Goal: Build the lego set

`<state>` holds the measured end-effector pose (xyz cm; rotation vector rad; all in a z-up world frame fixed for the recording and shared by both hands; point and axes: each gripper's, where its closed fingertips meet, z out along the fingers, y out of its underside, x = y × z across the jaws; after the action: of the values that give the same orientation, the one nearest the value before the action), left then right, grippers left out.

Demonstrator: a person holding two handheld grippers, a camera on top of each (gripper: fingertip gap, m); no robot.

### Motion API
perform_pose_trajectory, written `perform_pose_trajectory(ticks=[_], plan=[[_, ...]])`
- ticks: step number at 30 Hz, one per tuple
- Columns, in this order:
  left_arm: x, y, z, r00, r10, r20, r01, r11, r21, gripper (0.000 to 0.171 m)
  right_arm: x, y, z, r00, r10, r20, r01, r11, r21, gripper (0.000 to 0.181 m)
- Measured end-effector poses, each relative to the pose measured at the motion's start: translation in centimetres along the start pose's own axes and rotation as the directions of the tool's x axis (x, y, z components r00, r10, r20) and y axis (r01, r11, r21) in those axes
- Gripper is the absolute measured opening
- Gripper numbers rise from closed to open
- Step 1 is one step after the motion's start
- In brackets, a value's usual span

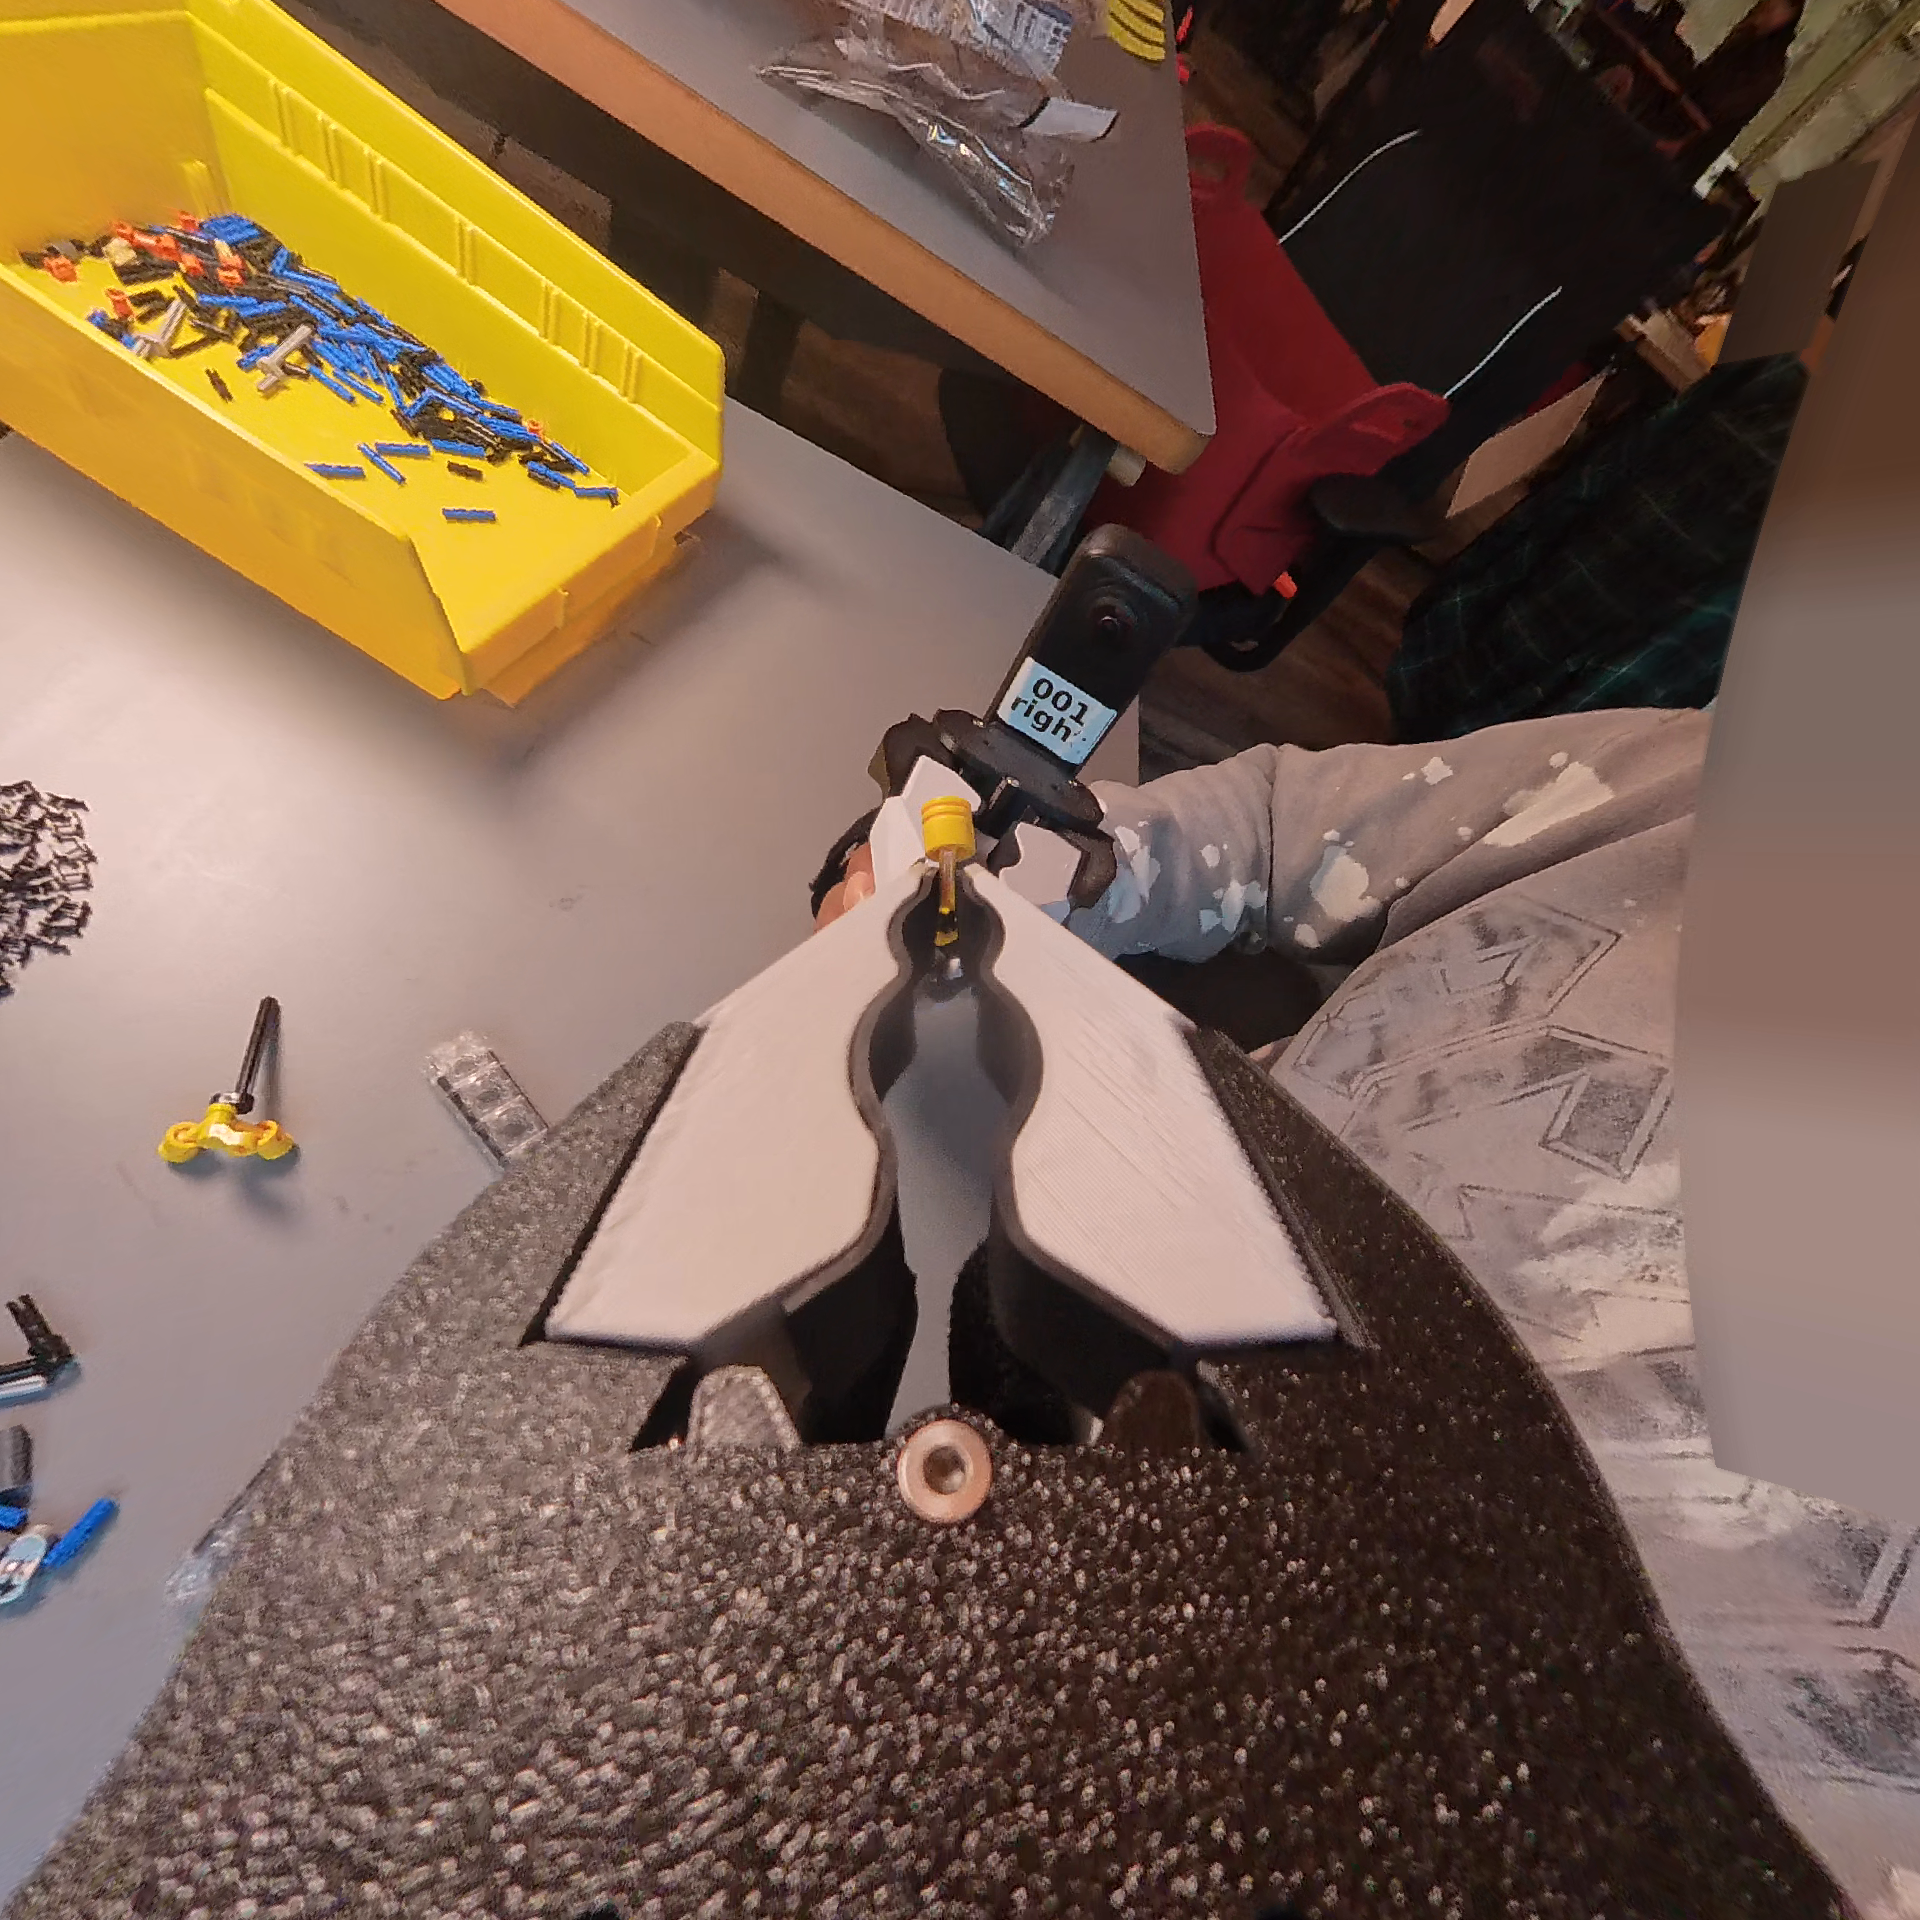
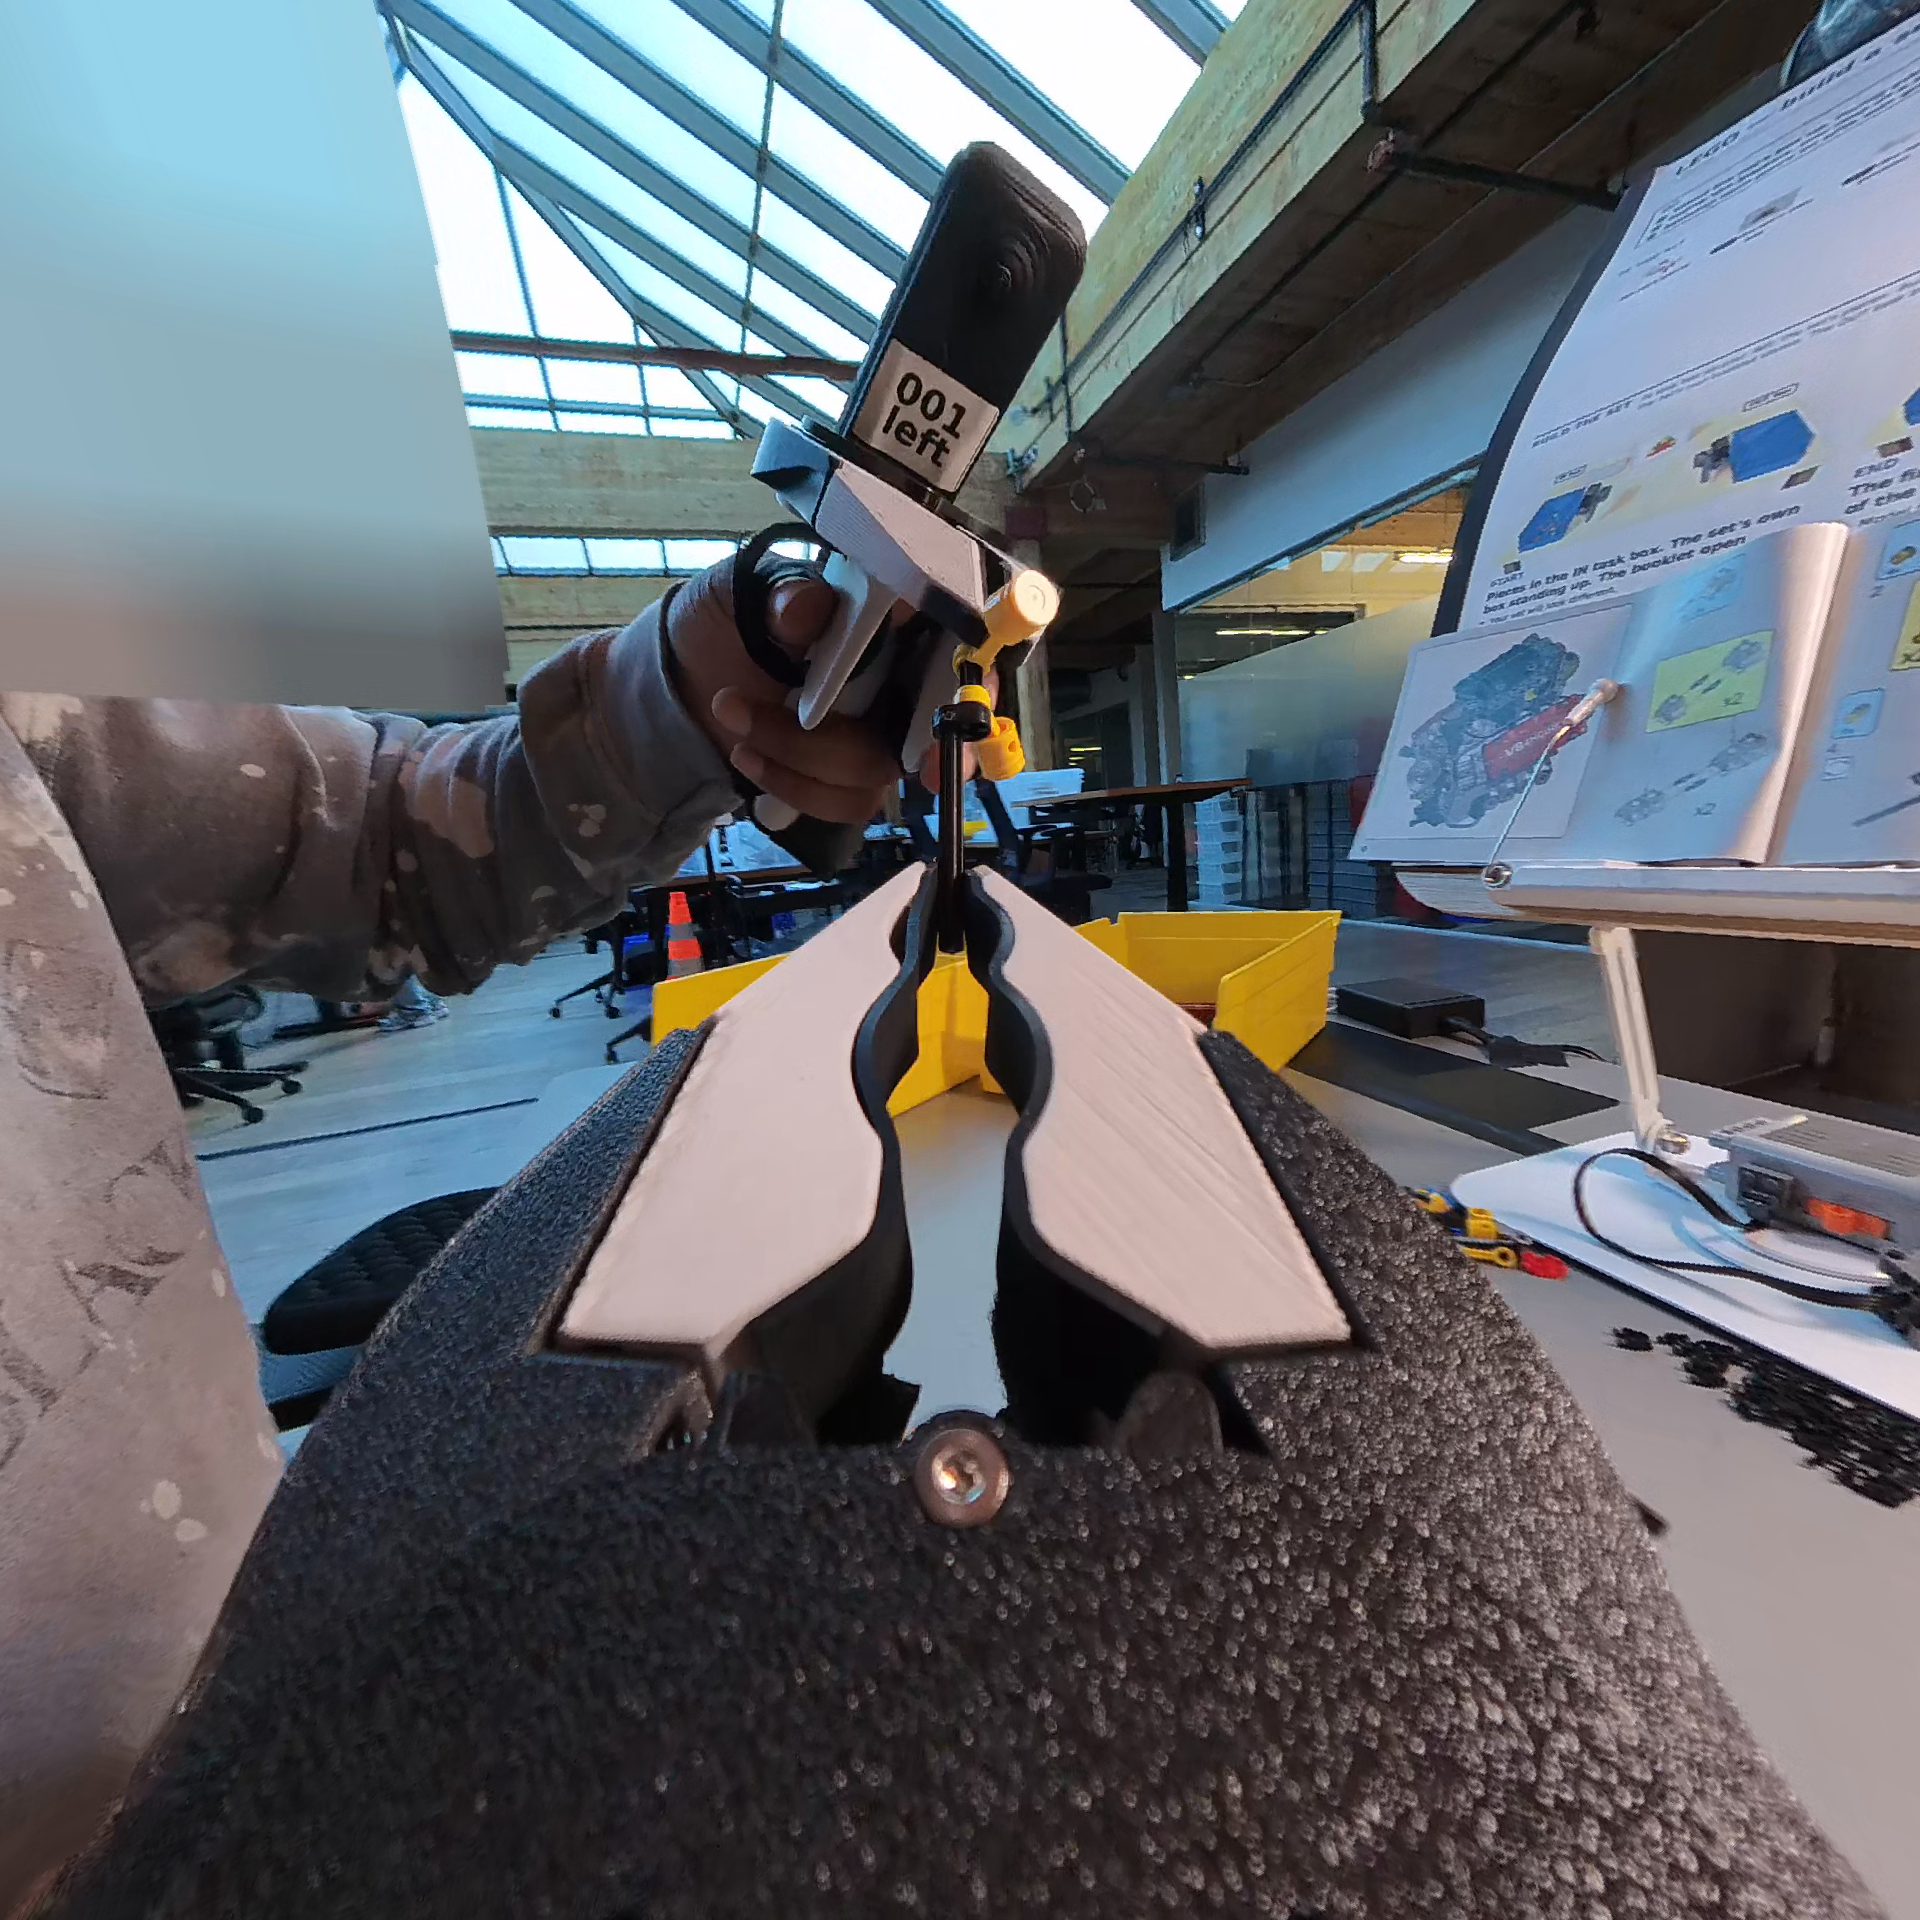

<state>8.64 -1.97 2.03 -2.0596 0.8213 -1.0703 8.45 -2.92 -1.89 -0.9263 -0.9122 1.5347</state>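
My left gripper (image 1: pixel 941 881) is shut on the yellow end of a small assembly (image 1: pixel 947 831), a yellow bush on a tan pin. In the right wrist view the same assembly (image 2: pixel 977 717) is a black axle (image 2: pixel 951 831) topped with yellow connectors and a yellow cylinder (image 2: pixel 1023 608). My right gripper (image 2: pixel 951 904) is shut on the lower end of the black axle. The left gripper (image 2: pixel 1003 623) grips the yellow cylinder from above. Both hold the assembly in the air over the grey table (image 1: pixel 520 831), tips almost meeting. A person's hand and grey sleeve (image 2: pixel 582 748) hold the left gripper.
A yellow bin (image 1: pixel 582 499) of blue and black pins stands at the far left. A second yellow-and-black axle assembly (image 1: pixel 223 1127), a clear plate (image 1: pixel 488 1091) and black parts (image 1: pixel 42 873) lie on the table. An open booklet on a stand (image 2: pixel 1662 717) and a grey box (image 2: pixel 1829 1174) are at right. The tips of one gripper are about 5 cm away from the tips of the other.
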Motion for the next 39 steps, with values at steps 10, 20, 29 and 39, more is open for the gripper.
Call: perform_pose_trajectory(ticks=[10, 20, 29, 39], plan=[[1.5, 0.5, 0.3, 0.987, 0.149, -0.068, -0.156, 0.981, -0.119, 0.003, -1.5, -0.7, -0.1, 0.978, 0.147, 0.147, -0.153, 0.988, 0.03, 0.004], [2.5, -0.9, -0.1, 0.976, 0.2, -0.084, -0.204, 0.978, -0.051, 0.019, -1.6, -1.1, -0.2, 0.978, 0.141, 0.156, -0.15, 0.988, 0.046, 0.004], [1.9, -0.3, -1.2, 0.955, 0.295, -0.007, -0.295, 0.955, -0.008, 0.006, -1.2, -1.0, -0.2, 0.979, 0.148, 0.138, -0.156, 0.986, 0.051, 0.004], [0.8, 1.2, -0.3, 0.919, 0.39, 0.061, -0.387, 0.92, -0.06, 0.003, -1.1, -0.1, -0.1, 0.984, 0.127, 0.124, -0.129, 0.992, 0.012, 0.004]])
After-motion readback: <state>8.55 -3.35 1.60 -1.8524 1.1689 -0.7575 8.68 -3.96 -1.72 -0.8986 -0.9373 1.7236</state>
